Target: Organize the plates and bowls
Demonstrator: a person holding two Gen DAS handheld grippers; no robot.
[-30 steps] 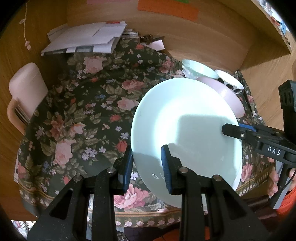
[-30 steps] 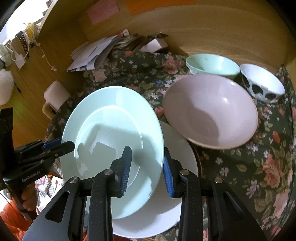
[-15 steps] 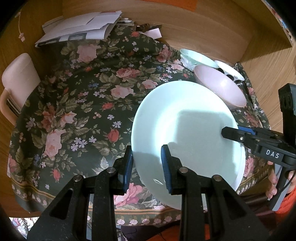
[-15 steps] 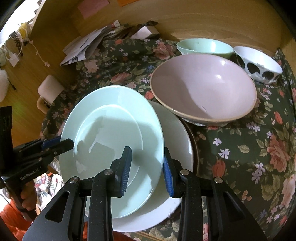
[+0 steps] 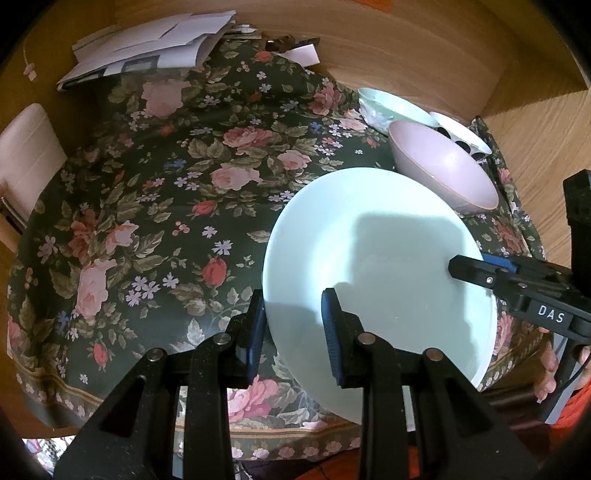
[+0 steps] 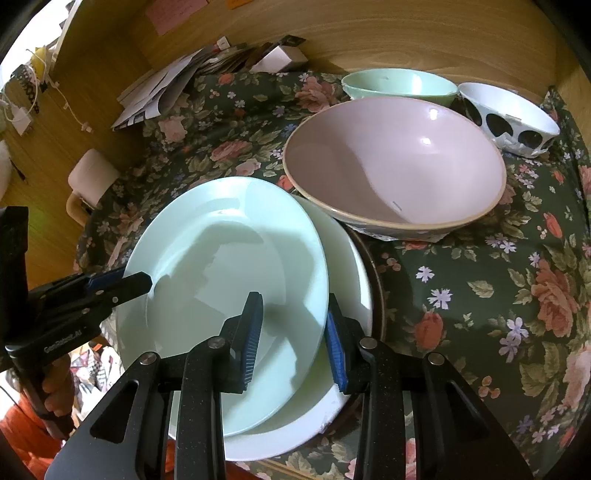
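Observation:
A pale mint plate (image 5: pixel 380 266) (image 6: pixel 229 266) is held at two rims. My left gripper (image 5: pixel 293 325) is shut on its left rim; it also shows in the right wrist view (image 6: pixel 147 284). My right gripper (image 6: pixel 293 328) is shut on its right rim; it also shows in the left wrist view (image 5: pixel 452 266). The plate hangs just above a white plate (image 6: pixel 332 373), which lies on a dark plate (image 6: pixel 378 295). A large pink bowl (image 6: pixel 395 166) stands behind them. A mint bowl (image 6: pixel 399 86) and a white bowl with black spots (image 6: pixel 506 118) stand further back.
The table has a dark floral cloth (image 5: pixel 166 206). A pile of papers (image 5: pixel 147 44) lies at its far left corner. A wooden wall (image 6: pixel 406 33) runs behind the bowls. A pale chair (image 5: pixel 26 155) stands to the left.
The mint plate has come lower, held by both grippers, and now sits closer over the white plate. Both wrist views have dropped nearer to the table.

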